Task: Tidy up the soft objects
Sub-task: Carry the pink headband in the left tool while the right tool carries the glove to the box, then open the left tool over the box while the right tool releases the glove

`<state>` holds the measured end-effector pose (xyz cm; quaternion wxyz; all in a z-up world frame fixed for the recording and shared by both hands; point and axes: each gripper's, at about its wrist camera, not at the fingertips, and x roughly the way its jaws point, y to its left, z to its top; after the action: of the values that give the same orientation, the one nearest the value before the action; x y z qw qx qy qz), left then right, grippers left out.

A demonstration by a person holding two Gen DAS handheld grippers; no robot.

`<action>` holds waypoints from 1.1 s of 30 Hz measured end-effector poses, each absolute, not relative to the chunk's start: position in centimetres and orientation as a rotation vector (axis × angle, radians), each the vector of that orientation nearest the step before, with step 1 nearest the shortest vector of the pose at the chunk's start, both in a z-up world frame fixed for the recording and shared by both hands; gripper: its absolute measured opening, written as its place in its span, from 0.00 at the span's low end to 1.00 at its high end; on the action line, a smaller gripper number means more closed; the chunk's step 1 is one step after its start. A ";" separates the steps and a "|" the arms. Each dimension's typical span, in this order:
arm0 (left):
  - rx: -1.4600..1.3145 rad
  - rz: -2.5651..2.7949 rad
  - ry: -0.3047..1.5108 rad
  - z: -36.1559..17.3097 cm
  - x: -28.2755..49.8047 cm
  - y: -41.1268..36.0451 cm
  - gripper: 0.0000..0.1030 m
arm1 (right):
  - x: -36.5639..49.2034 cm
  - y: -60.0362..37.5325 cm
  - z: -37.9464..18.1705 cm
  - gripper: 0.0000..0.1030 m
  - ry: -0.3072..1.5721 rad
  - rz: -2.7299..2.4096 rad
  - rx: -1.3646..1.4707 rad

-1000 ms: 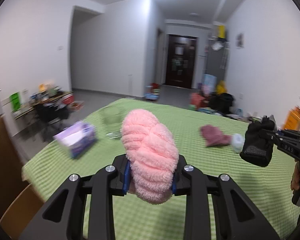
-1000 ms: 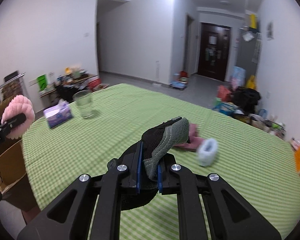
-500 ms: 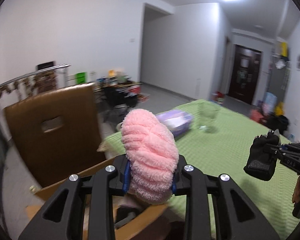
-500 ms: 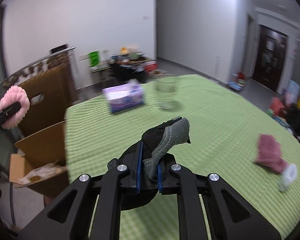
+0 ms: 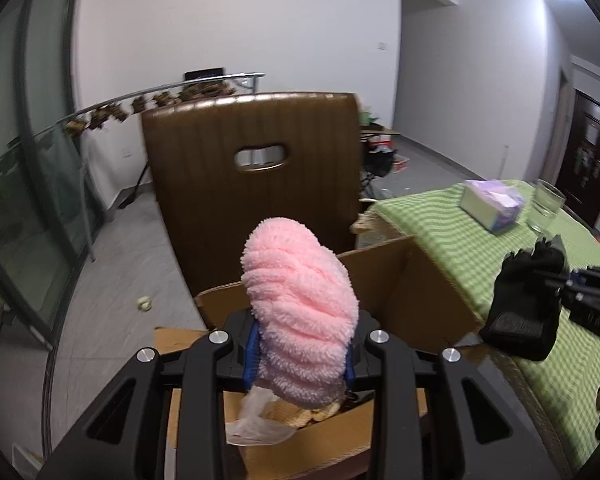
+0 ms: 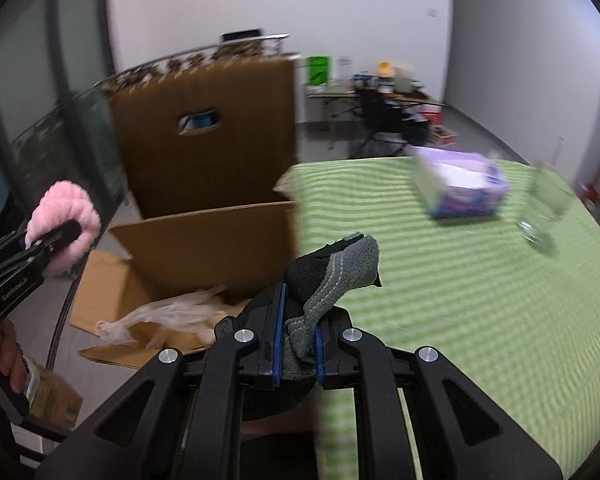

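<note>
Room: white-walled flat with a grey floor; a table (image 6: 480,300) under green check cloth fills the right, and a brown chair (image 5: 256,184) stands at its end.
Box: an open cardboard box (image 5: 412,280) sits on the chair seat against the table edge, with a crumpled clear bag (image 6: 160,316) and some paper inside.
Left gripper: the left gripper (image 5: 300,354) has its jaws pressed against a fluffy pink sock (image 5: 300,312), which stands upright between them, above the near part of the box.
Right gripper: the right gripper (image 6: 298,354) pinches a black-and-grey glove (image 6: 332,276), held over the table edge just beside the box's right wall.
Just changed: both views have swung left from the table onto the chair and box; a second ago each looked down the table, half a second ago the chair had only begun to show.
Meaning for task: the box looks like the collecting place, so both soft items have been carried to the drop point. The pink sock seems ready for release; the glove likely needs a little more travel left.
Differs from earlier: a tissue box (image 6: 460,188) and a glass (image 5: 546,208) now sit at the far right instead of centre. The maroon cloth and white roll seen earlier are out of frame. Neither grip has altered.
Blur: the right view is smeared, so fine detail inside the box is unclear.
</note>
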<state>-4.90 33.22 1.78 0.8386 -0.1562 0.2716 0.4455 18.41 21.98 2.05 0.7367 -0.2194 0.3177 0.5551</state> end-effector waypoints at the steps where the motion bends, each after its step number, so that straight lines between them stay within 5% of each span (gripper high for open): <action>1: -0.337 0.950 0.576 1.7 -5.1 33.6 0.27 | 17.8 22.5 1.9 0.12 0.698 1.229 -0.493; 14: -0.381 0.981 0.633 -0.2 -4.1 35.8 0.27 | 15.9 26.9 -0.2 0.12 0.744 1.268 -0.595; 28: -0.634 0.910 0.924 -8.5 -2.9 39.8 0.27 | 14.4 30.9 -6.3 0.13 0.911 1.272 -0.798; 31: -0.651 0.894 0.951 -9.7 -2.4 40.0 0.34 | 14.3 31.7 -7.3 0.14 0.923 1.279 -0.809; 33: -0.662 0.885 0.974 -10.3 -2.1 40.1 0.47 | 14.4 32.1 -7.8 0.28 0.931 1.270 -0.812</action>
<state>-2.08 40.13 -10.32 0.7407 -0.3021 0.4442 0.4035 14.35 32.07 -7.83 0.6327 -0.3548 0.4069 0.5552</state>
